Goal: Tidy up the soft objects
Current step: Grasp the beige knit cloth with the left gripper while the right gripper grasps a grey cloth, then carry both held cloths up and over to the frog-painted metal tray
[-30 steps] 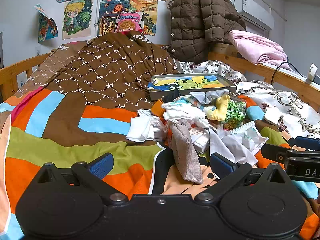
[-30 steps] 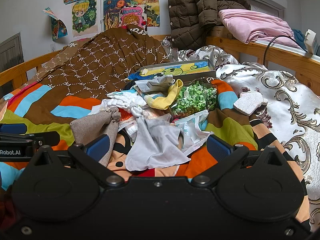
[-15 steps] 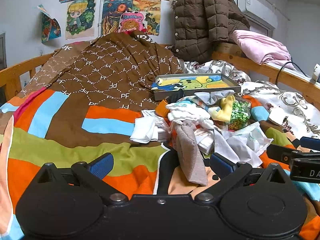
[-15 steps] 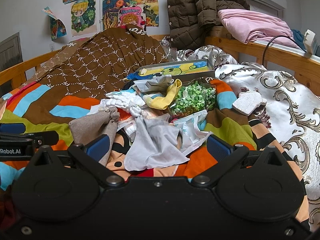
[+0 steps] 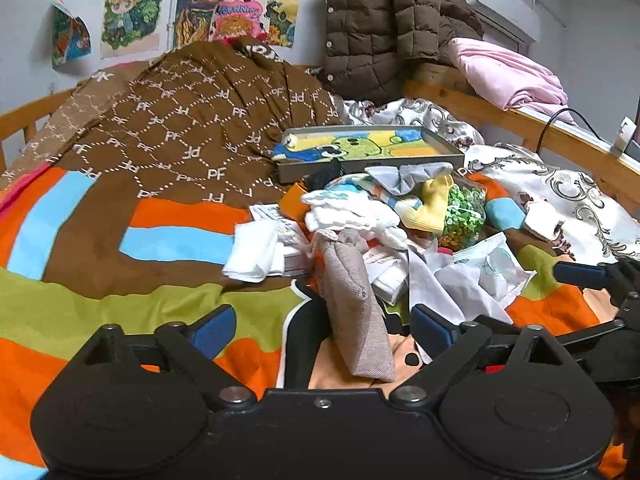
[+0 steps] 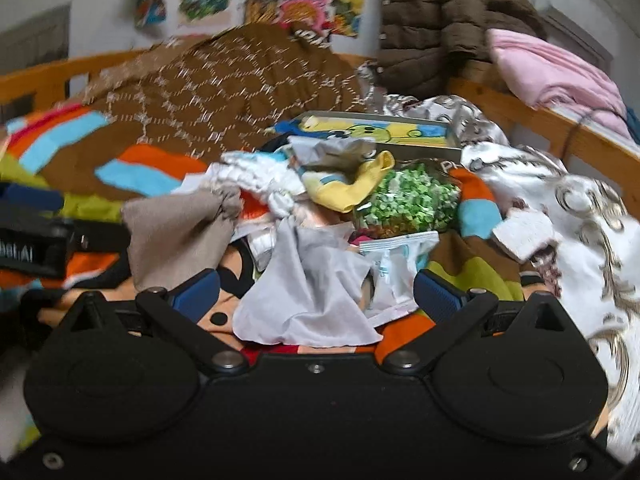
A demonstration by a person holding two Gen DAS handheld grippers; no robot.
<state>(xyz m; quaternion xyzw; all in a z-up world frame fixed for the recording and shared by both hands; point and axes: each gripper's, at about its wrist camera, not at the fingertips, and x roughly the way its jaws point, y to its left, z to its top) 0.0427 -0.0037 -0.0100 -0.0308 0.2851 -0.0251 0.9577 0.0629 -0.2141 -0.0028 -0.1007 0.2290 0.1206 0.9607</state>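
A heap of soft things lies on the striped bedspread (image 5: 100, 296). A taupe cloth pouch (image 5: 356, 304) lies nearest, also in the right wrist view (image 6: 176, 232). A pale grey cloth (image 6: 308, 296), a white folded cloth (image 5: 254, 254), a white knitted piece (image 5: 348, 214), a yellow sock (image 5: 430, 204) and a bag of green bits (image 6: 404, 200) lie in the heap. My left gripper (image 5: 320, 330) is open and empty, with the pouch between its fingers. My right gripper (image 6: 316, 294) is open and empty over the grey cloth.
A shallow grey tray with a cartoon picture (image 5: 372, 148) stands behind the heap. A brown quilt (image 5: 192, 120) is bunched at the back left. A wooden bed rail (image 5: 520, 124) with a brown jacket (image 5: 392, 28) and pink bedding (image 5: 508, 72) runs along the right.
Both grippers have moved forward toward the heap. The right wrist view is blurred from motion. Nothing has been taken hold of.
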